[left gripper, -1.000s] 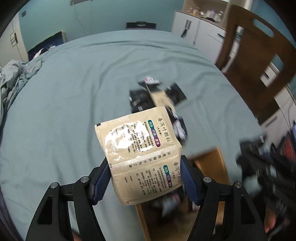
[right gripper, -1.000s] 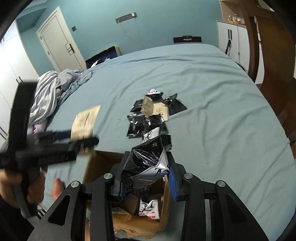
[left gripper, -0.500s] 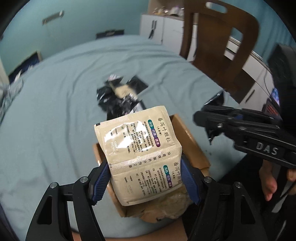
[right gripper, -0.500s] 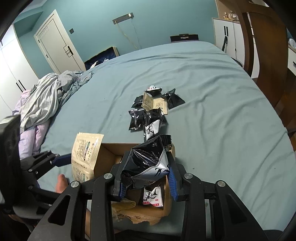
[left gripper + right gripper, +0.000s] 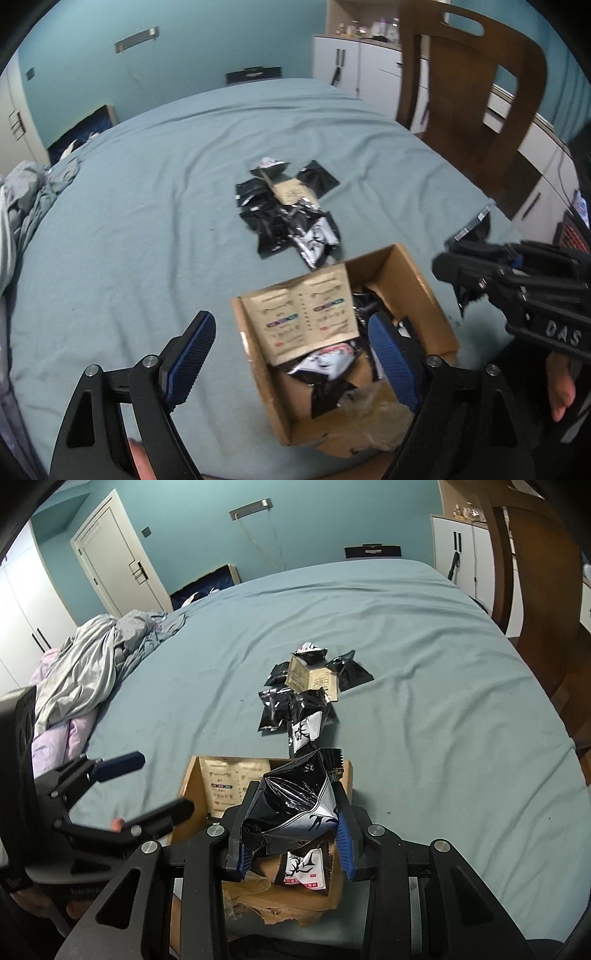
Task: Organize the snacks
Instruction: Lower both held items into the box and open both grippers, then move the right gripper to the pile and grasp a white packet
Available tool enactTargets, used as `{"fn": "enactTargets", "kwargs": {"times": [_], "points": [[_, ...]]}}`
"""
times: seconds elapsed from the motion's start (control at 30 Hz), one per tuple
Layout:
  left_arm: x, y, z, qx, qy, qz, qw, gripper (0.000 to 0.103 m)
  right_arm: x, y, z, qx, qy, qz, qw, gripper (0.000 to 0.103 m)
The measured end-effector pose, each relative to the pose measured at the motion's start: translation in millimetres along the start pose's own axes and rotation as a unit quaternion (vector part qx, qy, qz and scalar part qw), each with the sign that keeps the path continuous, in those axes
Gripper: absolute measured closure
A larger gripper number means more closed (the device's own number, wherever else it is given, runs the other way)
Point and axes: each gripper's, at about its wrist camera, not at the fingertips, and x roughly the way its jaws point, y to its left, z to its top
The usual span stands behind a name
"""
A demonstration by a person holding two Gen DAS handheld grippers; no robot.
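Observation:
My left gripper (image 5: 291,328) is open and empty above the near-left part of a cardboard box (image 5: 410,273). A beige sachet (image 5: 306,314) lies inside the box against its left wall, over several black and white packets (image 5: 325,363). My right gripper (image 5: 291,823) is shut on a black and silver snack packet (image 5: 295,805) and holds it over the box (image 5: 192,786). The beige sachet also shows in the right wrist view (image 5: 232,779). A pile of black packets (image 5: 291,218) and a beige sachet (image 5: 291,190) lies on the bed beyond the box.
The box sits at the near edge of a teal bed (image 5: 147,192). A wooden chair (image 5: 469,85) stands at the right. Crumpled grey bedding (image 5: 92,657) lies at the left. White cabinets (image 5: 354,70) and a door (image 5: 114,561) are behind.
My left gripper has opened and the beige sachet has dropped into the box. My right gripper still holds the black packet over the box.

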Motion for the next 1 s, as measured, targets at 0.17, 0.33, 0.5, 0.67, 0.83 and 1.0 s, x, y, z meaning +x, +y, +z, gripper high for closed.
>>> {"fn": "enactTargets", "kwargs": {"times": [0.17,0.33,0.5,0.67,0.83,1.0], "points": [[3,10,0,-0.019,0.008,0.015,0.9997,0.017,7,6,1,-0.011,0.019,0.006,1.000,0.068],[6,11,0,-0.018,0.014,0.030,0.9993,0.017,10,9,2,-0.005,0.034,0.018,0.999,0.067],[9,10,-1,-0.016,0.021,0.042,0.9988,0.017,11,6,4,0.014,0.034,0.018,0.999,0.057],[9,12,-1,-0.020,0.026,0.036,0.9988,0.017,2,4,2,0.023,0.002,0.016,1.000,0.027],[7,12,0,-0.025,0.025,0.032,0.9989,0.017,-7,-3,-3,0.044,-0.020,0.000,0.999,0.025],[6,12,1,-0.025,0.020,0.037,0.9988,0.017,-36,-4,2,0.020,-0.098,-0.027,0.995,0.024]]}}
